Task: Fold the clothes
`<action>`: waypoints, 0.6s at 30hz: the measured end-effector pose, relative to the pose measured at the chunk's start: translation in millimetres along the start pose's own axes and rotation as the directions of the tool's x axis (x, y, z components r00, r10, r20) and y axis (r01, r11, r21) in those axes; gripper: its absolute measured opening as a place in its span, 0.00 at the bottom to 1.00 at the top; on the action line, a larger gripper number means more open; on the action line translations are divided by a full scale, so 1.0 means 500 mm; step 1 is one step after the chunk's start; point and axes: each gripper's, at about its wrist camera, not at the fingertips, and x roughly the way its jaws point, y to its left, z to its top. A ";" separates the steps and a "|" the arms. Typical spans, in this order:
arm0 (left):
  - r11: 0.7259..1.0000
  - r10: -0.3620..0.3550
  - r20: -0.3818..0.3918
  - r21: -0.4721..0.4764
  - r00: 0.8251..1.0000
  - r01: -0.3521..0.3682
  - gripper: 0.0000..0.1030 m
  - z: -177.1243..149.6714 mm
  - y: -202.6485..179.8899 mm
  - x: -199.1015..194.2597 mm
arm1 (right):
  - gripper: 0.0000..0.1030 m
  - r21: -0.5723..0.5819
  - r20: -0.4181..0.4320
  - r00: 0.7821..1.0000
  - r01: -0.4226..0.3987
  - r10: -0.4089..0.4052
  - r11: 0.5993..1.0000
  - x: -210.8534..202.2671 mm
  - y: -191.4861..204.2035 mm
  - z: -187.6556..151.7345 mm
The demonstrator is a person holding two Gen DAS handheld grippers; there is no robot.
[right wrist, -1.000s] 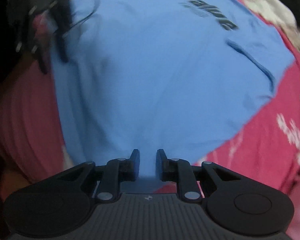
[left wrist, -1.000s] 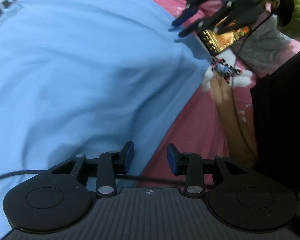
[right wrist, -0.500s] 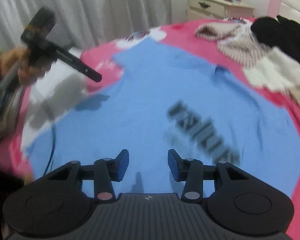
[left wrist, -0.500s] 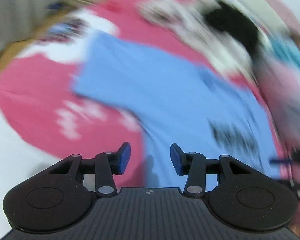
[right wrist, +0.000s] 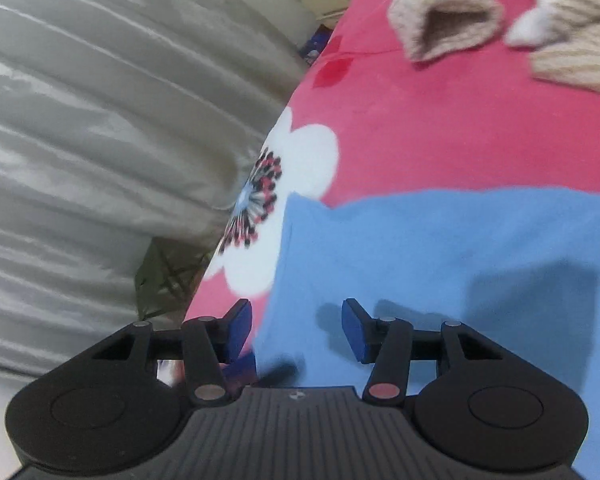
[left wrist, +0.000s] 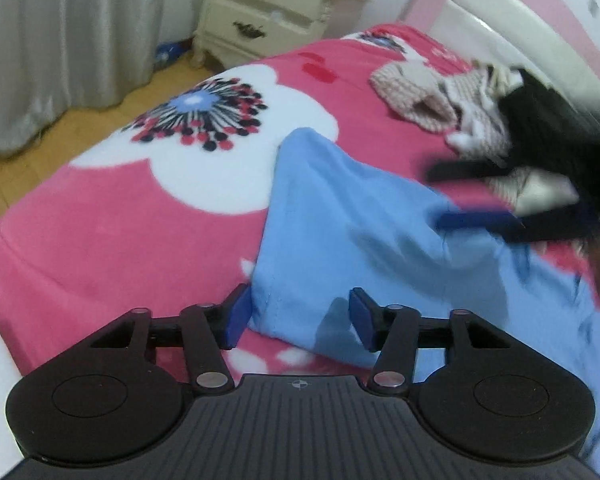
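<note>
Cloth has been let go: the blue shirt (left wrist: 352,216) lies flat on the bed (left wrist: 112,232), left tongs (left wrist: 298,316) spread over its corner, right tongs (right wrist: 296,328) opening, empty; next fold pending.

A: Where does the left camera look from?
B: From low above the blue shirt (left wrist: 340,220), facing the nightstand (left wrist: 268,12) past the pink blanket (left wrist: 100,232).
A: And the right one?
B: Close over the shirt (right wrist: 440,248), tipped toward the curtain (right wrist: 100,120). Both see the shirt's edge and the blanket's flower (left wrist: 200,120).
</note>
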 end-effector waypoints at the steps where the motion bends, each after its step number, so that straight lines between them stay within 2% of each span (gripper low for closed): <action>1: 0.999 0.027 0.003 0.046 1.000 -0.027 0.36 -0.005 -0.007 -0.001 | 0.51 0.001 0.004 1.000 0.006 -0.006 1.000 0.018 0.007 0.008; 3: 0.990 0.049 0.019 0.128 0.999 -0.051 0.26 -0.015 -0.019 -0.003 | 0.51 0.002 0.006 1.000 0.012 -0.012 1.000 0.047 0.017 0.021; 5: 0.987 0.032 0.024 0.158 0.999 -0.035 0.09 -0.021 -0.027 -0.008 | 0.51 0.012 0.007 1.000 0.013 -0.013 1.000 0.064 0.021 0.034; 10: 0.968 0.021 0.076 0.249 0.997 -0.039 0.06 -0.030 -0.077 -0.041 | 0.54 -0.009 -0.026 0.998 0.057 -0.057 0.998 0.097 0.039 0.061; 13: 0.938 0.003 0.114 0.344 0.993 -0.042 0.06 -0.038 -0.128 -0.055 | 0.54 -0.107 -0.066 0.991 0.111 -0.118 0.988 0.112 0.067 0.059; 15: 0.911 -0.012 0.133 0.410 0.991 -0.043 0.06 -0.044 -0.167 -0.059 | 0.54 -0.203 -0.084 0.981 0.153 -0.173 0.967 0.122 0.088 0.047; 17: 0.872 -0.022 0.164 0.486 0.986 -0.062 0.06 -0.056 -0.205 -0.064 | 0.42 -0.325 -0.081 0.968 0.201 -0.239 0.924 0.127 0.103 0.030; 18: 0.859 -0.030 0.177 0.508 0.984 -0.065 0.06 -0.061 -0.219 -0.067 | 0.22 -0.383 -0.070 0.960 0.225 -0.272 0.896 0.124 0.107 0.020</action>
